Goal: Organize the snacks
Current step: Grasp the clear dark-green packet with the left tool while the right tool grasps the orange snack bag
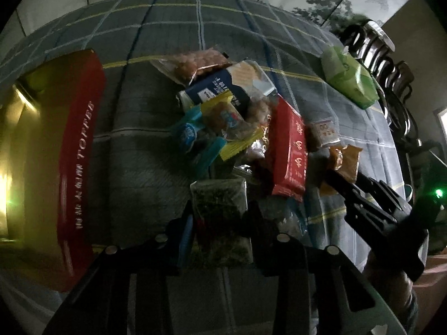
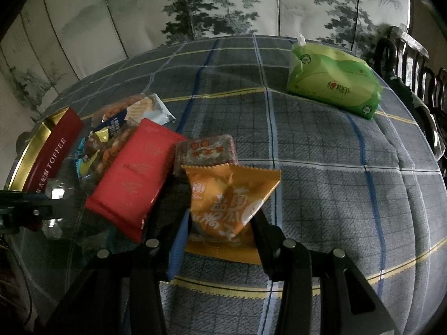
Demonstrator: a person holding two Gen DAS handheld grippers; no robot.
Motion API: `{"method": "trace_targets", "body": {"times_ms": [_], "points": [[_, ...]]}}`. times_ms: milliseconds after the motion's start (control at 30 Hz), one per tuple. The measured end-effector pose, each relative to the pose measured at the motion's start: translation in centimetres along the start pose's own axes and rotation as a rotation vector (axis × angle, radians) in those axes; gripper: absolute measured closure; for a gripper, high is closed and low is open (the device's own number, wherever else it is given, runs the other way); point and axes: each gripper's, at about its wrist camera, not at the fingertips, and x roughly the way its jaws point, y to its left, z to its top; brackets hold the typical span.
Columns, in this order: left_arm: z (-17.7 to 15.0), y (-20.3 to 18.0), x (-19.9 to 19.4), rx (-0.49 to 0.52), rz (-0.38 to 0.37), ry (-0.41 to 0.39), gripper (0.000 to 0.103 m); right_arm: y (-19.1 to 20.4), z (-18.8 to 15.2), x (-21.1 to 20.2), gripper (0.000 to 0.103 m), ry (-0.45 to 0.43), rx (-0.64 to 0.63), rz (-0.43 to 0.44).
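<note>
Left tongs (image 1: 220,223) grip green packet (image 1: 220,203) | right tongs (image 2: 220,223) grip orange packet (image 2: 223,195), base hidden

We are looking at a bench (image 2: 321,145) with a cloth over it. A toffee tin (image 2: 53,150) is sitting at the left edge, and a heap of snack packets (image 1: 223,117) is lying just right of it. A flat wrapped bar (image 2: 137,176) is resting on the heap's right side, with a small square packet (image 2: 206,150) beside it. A triangular snack pouch (image 2: 229,195) is overlapping that packet's near edge, sitting between the fingers of the right gripper (image 2: 220,223). A tissue pack (image 2: 332,83) is lying well apart, far back on the right. A seaweed packet (image 1: 220,212) is sitting nearest us, between the fingers of the left gripper (image 1: 220,229).
</note>
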Motion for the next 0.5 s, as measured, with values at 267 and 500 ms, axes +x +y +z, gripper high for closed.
{"method": "trace_targets", "body": {"times_ms": [267, 500], "points": [[0.5, 2.4, -3.6, 0.027, 0.035, -0.067, 0.07, 0.1, 0.1, 0.2, 0.058, 0.004, 0.008, -0.016], [2.1, 8.6, -6.2, -0.012, 0.17, -0.136, 0.07, 0.2, 0.1, 0.4, 0.058, 0.008, 0.012, -0.032]]}}
